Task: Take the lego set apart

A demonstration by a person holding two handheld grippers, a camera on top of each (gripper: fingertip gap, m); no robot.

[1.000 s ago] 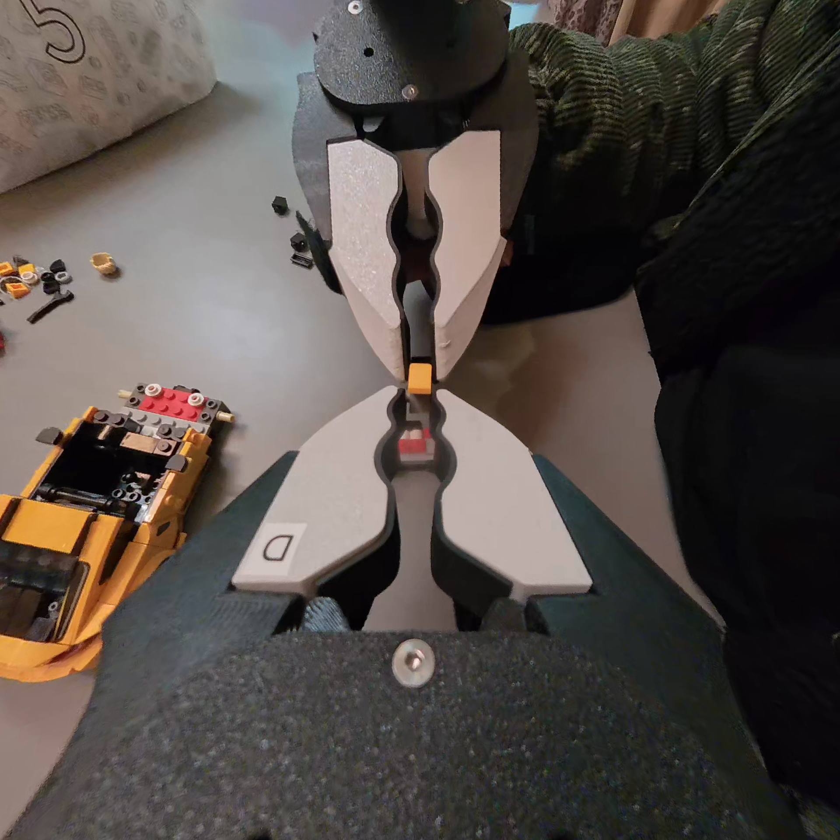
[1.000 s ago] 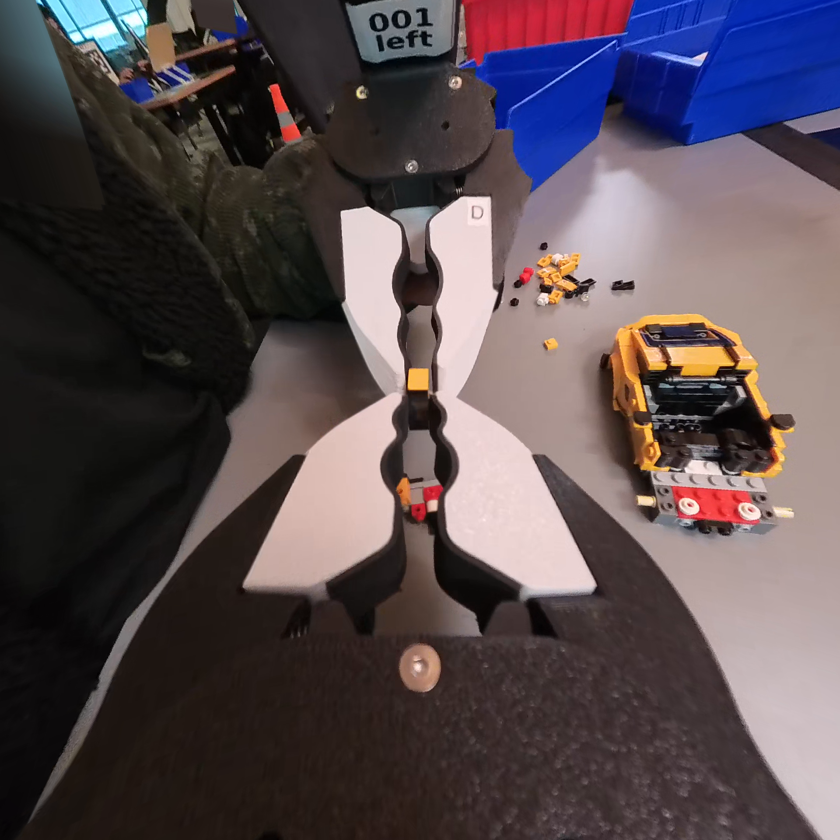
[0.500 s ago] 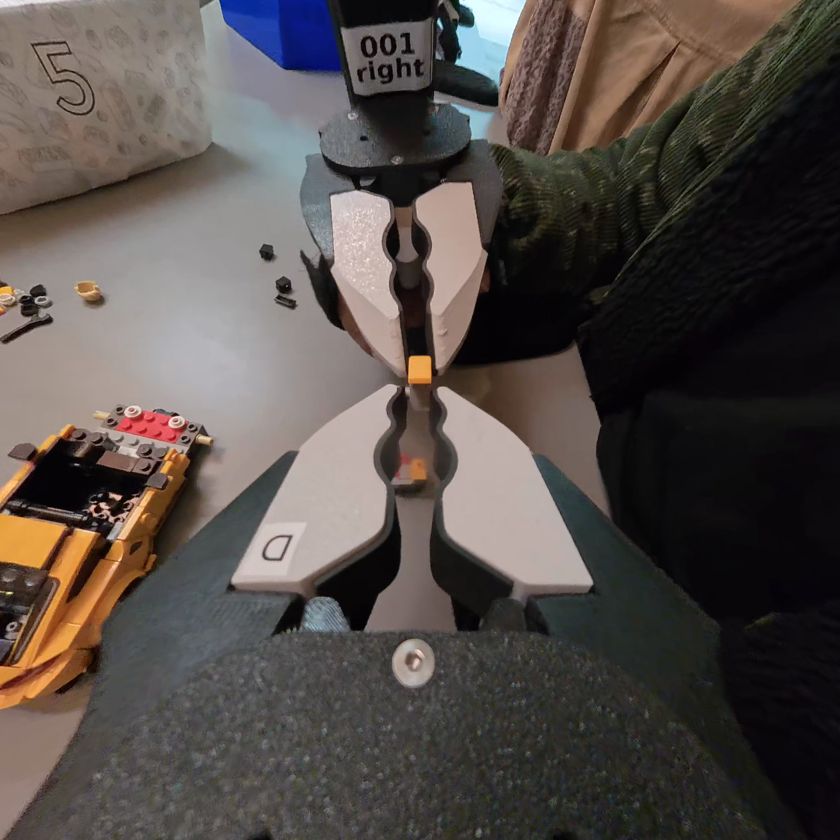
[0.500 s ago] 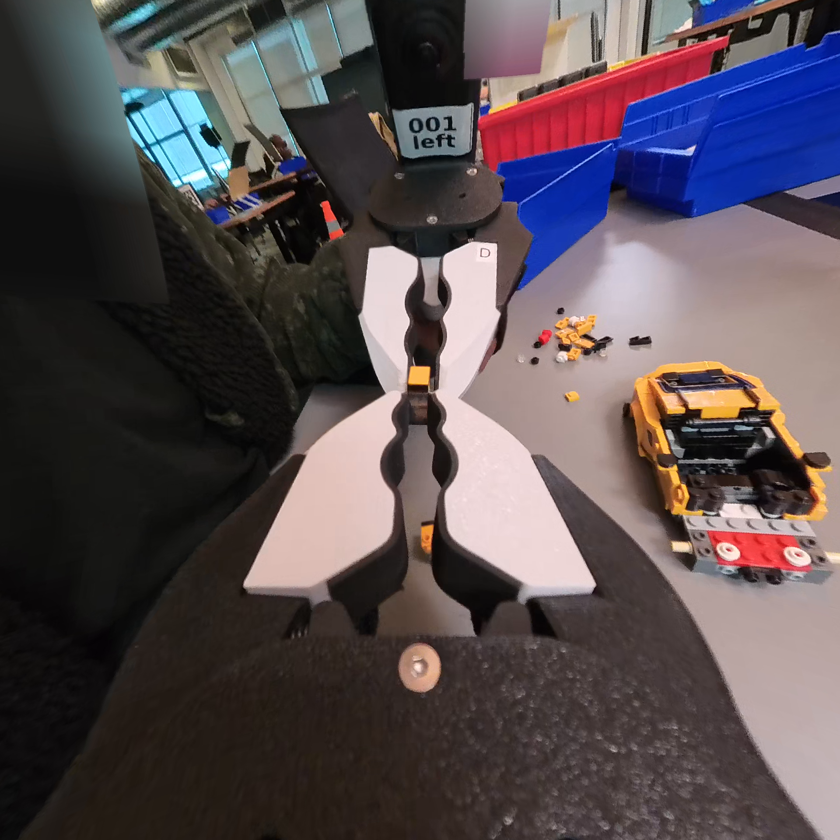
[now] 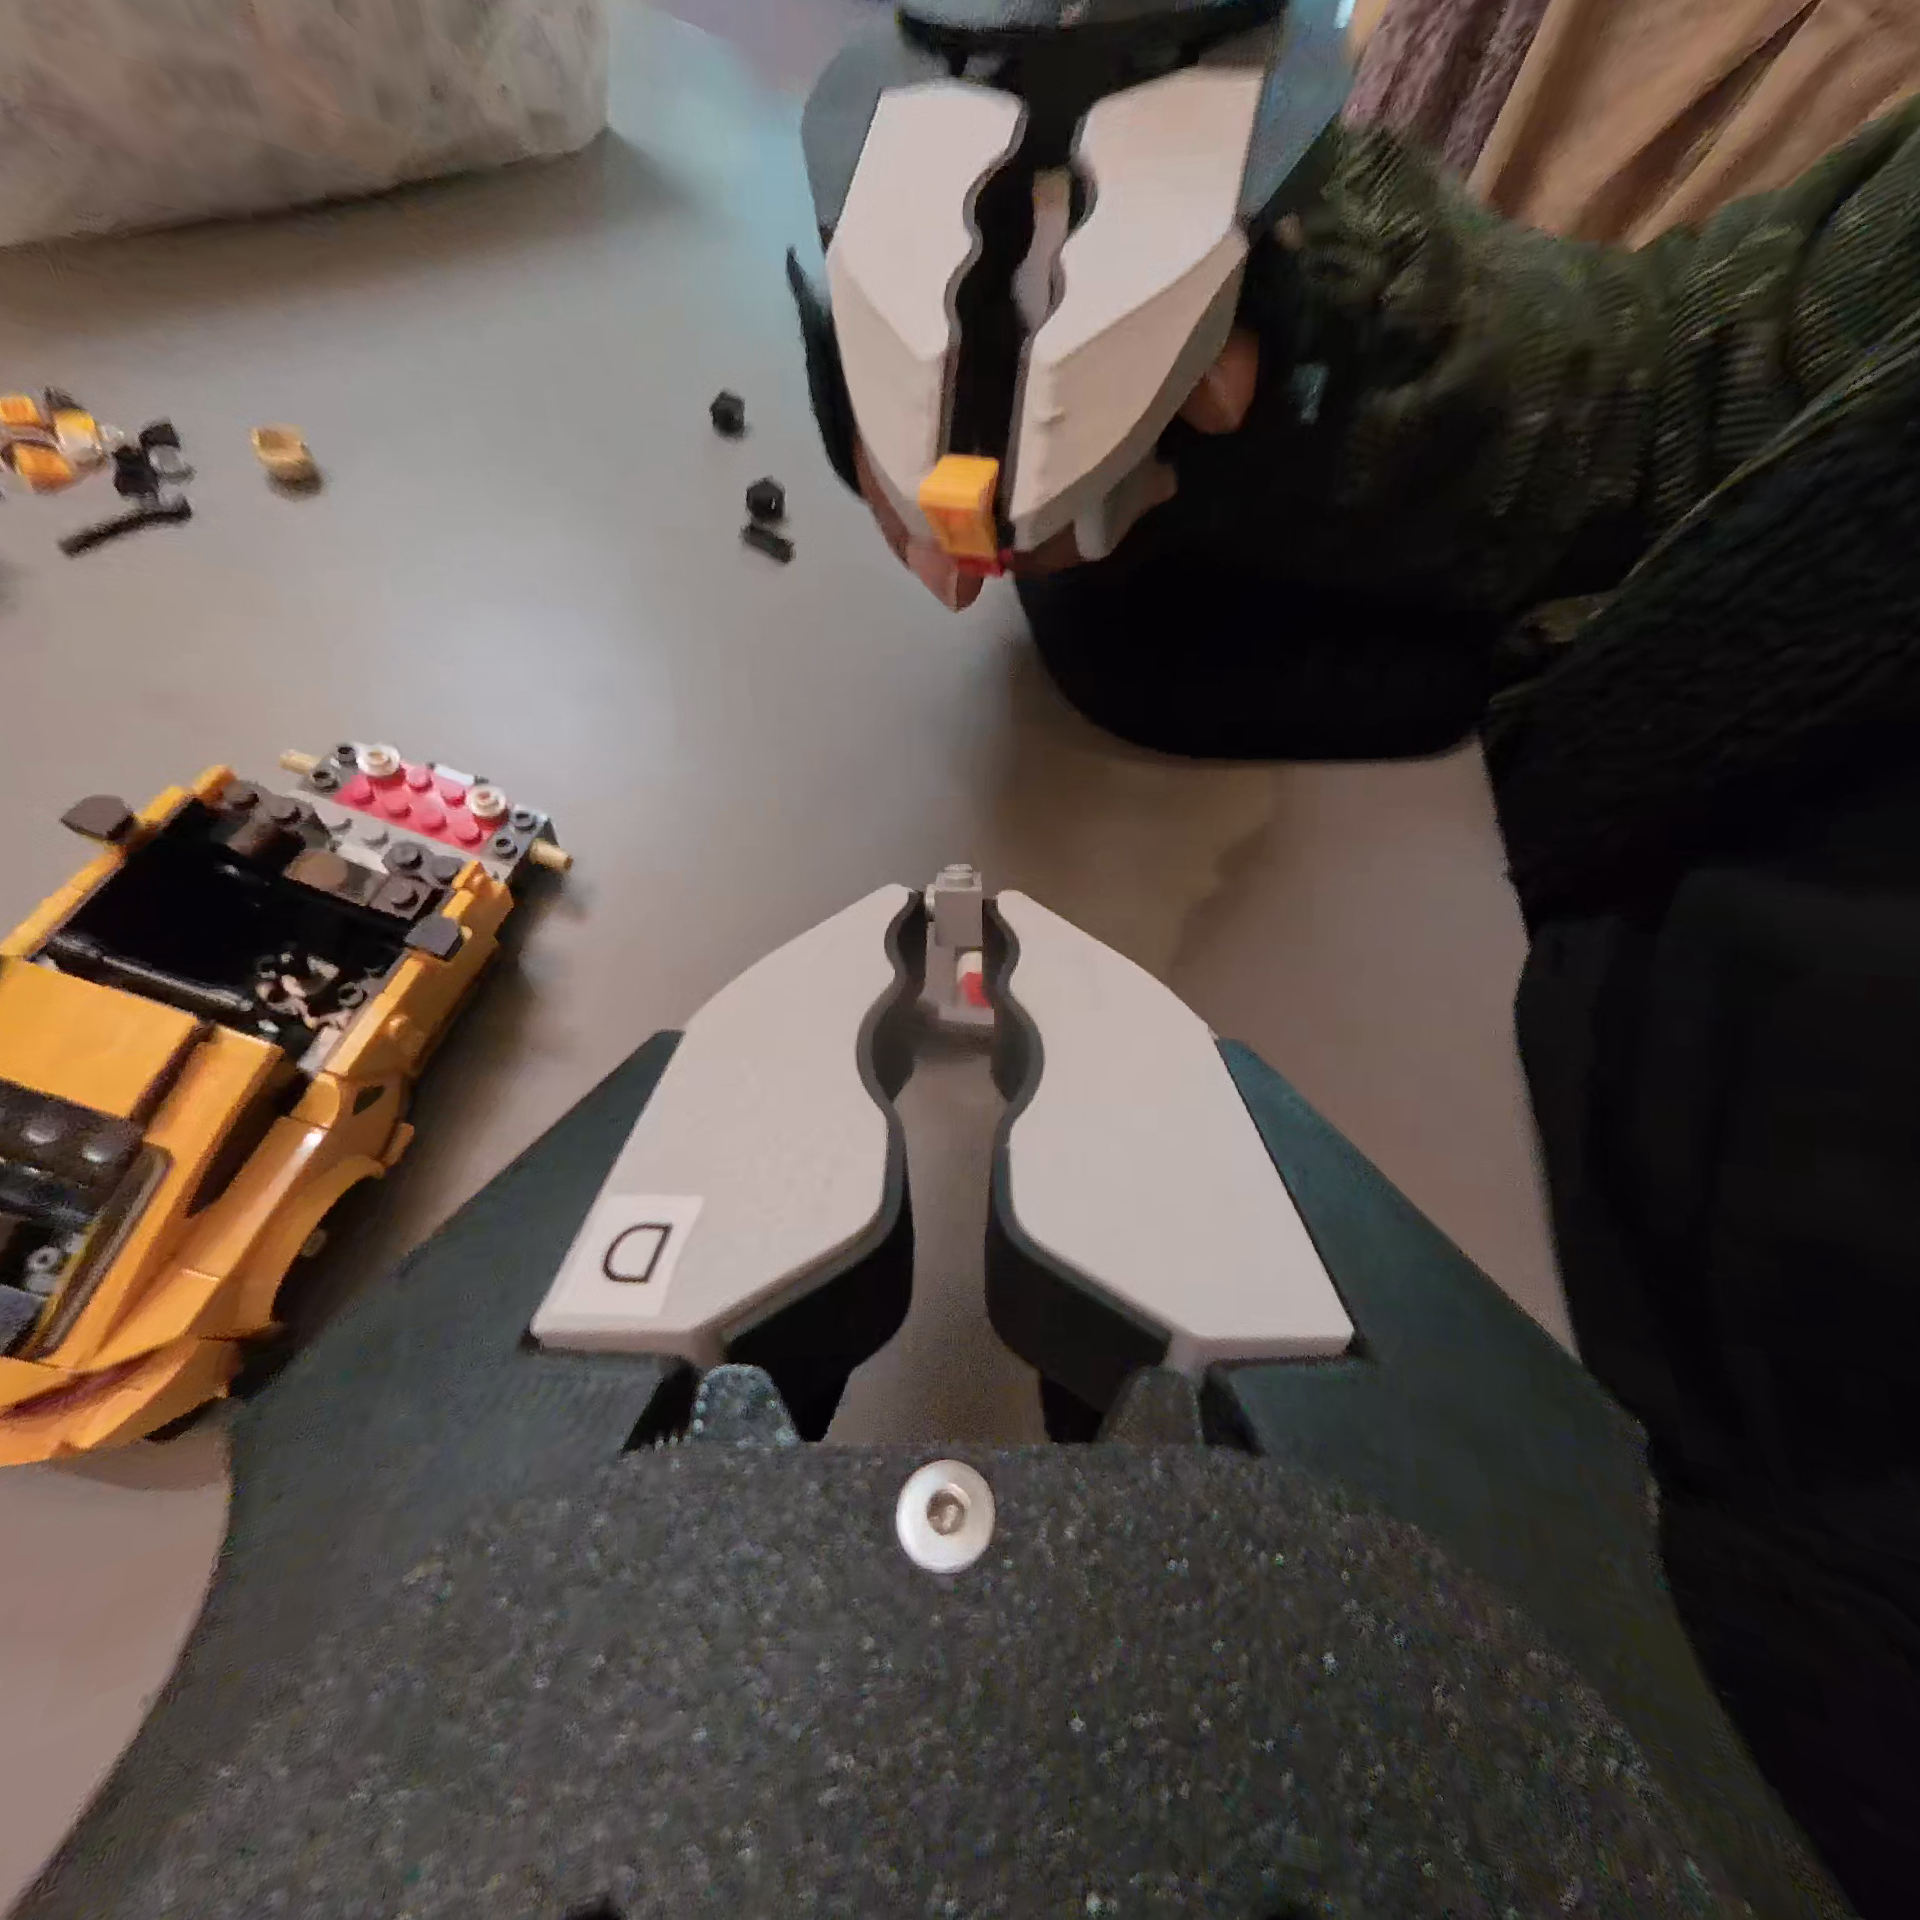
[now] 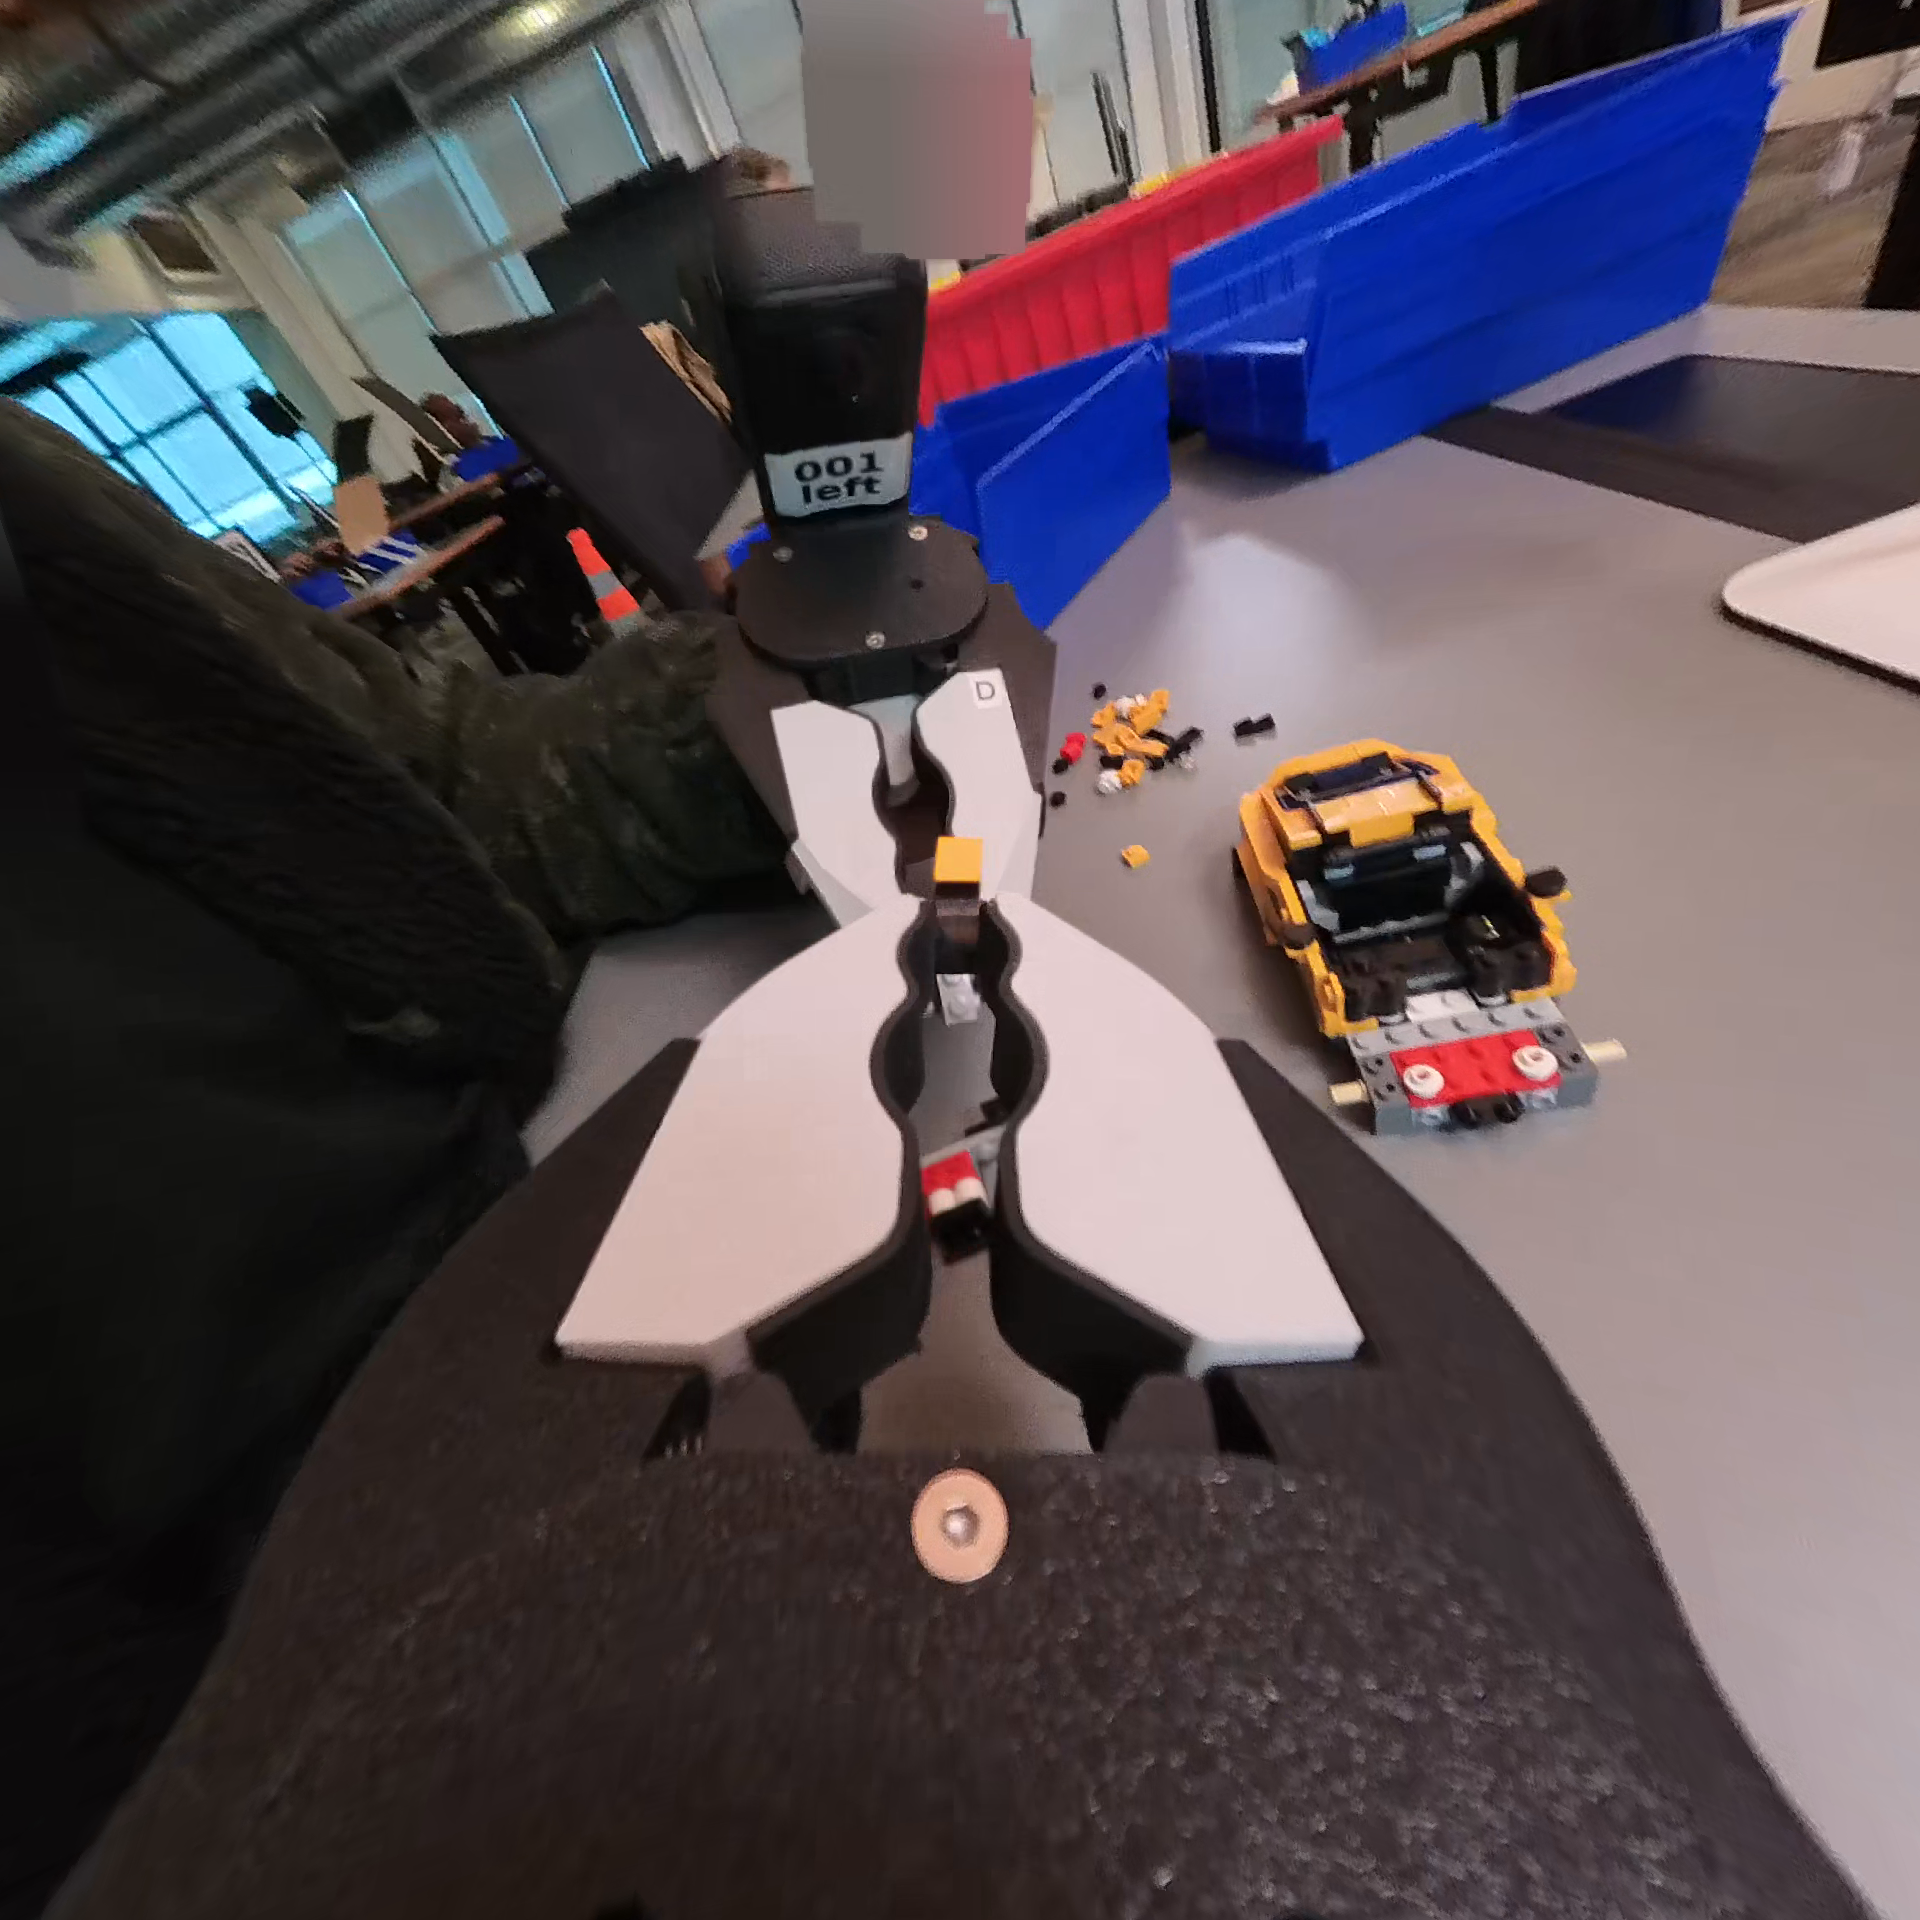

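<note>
Hand-held gripper [image 6: 958, 914] above grey table [image 6: 1455, 644]; blurry room beyond, perhaps workshop.

Bare counter [image 5: 665, 665] lies open between the yellow lego car [image 5: 218, 1081] and the dark sleeve [image 5: 1558, 436]; loose pieces [image 6: 1132, 732] and blue bins [image 6: 1455, 281] crowd beyond the car

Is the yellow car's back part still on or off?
Off. The yellow car has no rear cover: black insides and the red and grey studded plates lie bare in both views.
</note>
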